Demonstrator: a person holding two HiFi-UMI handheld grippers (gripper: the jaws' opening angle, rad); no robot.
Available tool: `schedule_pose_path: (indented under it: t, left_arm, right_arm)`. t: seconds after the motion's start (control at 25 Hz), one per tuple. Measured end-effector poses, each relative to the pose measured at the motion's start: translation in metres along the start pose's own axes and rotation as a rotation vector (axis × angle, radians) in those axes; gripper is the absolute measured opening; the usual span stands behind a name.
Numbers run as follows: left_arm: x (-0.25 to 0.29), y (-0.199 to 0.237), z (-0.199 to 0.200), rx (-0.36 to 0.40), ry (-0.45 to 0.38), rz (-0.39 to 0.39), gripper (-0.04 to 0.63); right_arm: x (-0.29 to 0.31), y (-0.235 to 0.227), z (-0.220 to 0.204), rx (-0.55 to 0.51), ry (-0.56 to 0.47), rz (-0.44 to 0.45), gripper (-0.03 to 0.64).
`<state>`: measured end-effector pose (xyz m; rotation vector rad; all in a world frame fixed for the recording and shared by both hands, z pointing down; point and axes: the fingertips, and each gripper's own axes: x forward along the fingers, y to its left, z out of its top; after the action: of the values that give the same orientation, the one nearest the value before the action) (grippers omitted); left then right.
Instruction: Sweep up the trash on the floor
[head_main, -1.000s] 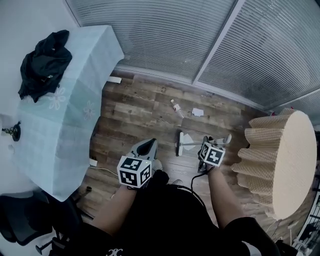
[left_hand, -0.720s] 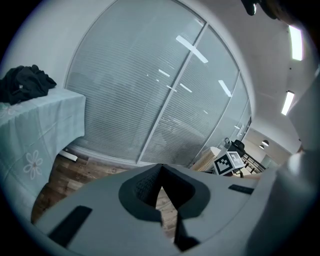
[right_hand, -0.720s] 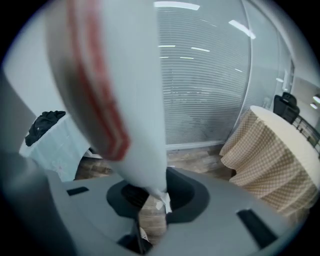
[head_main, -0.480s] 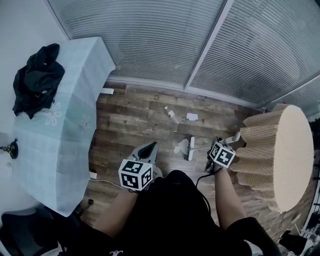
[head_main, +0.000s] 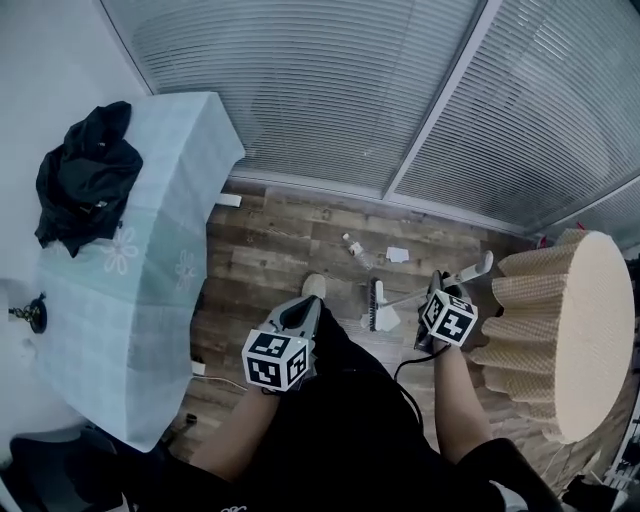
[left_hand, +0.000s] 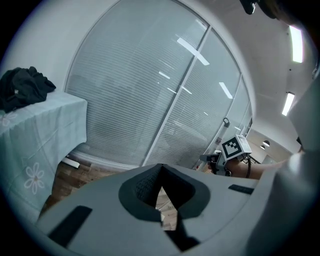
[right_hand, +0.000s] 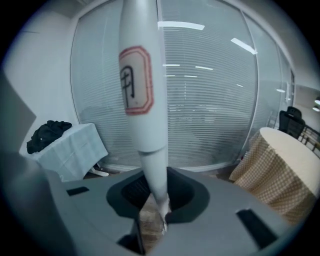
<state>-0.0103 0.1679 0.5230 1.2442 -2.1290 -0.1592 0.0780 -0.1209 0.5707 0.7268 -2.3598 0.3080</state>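
The right tool (right_hand: 160, 210) is clamped on the white broom handle (right_hand: 142, 90), likely so its brush head (head_main: 375, 303) can rake the trash (head_main: 397, 254) lying on the floor (head_main: 270, 250) near the window, while the left tool (left_hand: 160, 187), jaws together on nothing, hangs idle.

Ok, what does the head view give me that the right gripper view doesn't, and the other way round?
Head view only: the broom head on the floor, white paper scraps beyond it, and the left gripper.
Right gripper view only: the red-bordered label on the broom handle, and the right gripper with its jaws closed on that handle.
Both: the blue-cloth table with black clothing on it, the round beige table, the window blinds.
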Motion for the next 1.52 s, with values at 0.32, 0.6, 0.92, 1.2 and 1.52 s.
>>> schedule_pose_path:
  t: [0.32, 0.6, 0.92, 1.2, 1.52]
  left_arm:
    - [0.049, 0.059, 0.063, 0.061, 0.028, 0.019, -0.005]
    - [0.113, 0.122, 0.134, 0.071, 0.068, 0.01, -0.005]
    - [0.185, 0.149, 0.2, 0.143, 0.092, -0.062, -0.005]
    - [0.242, 0.151, 0.223, 0.205, 0.182, -0.166, -0.005]
    - [0.322, 0.128, 0.257, 0.374, 0.317, -0.404, -0.005]
  right_arm:
    - [0.058, 0.058, 0.057, 0.021, -0.027, 0.085, 0.081]
    - [0.121, 0.11, 0.103, 0.015, -0.011, 0.133, 0.081]
    - [0.192, 0.134, 0.15, 0.086, -0.022, 0.126, 0.081]
    - [0.232, 0.146, 0.182, 0.12, -0.06, 0.091, 0.08]
    - [0.291, 0.135, 0.159, 0.292, 0.024, -0.041, 0.081]
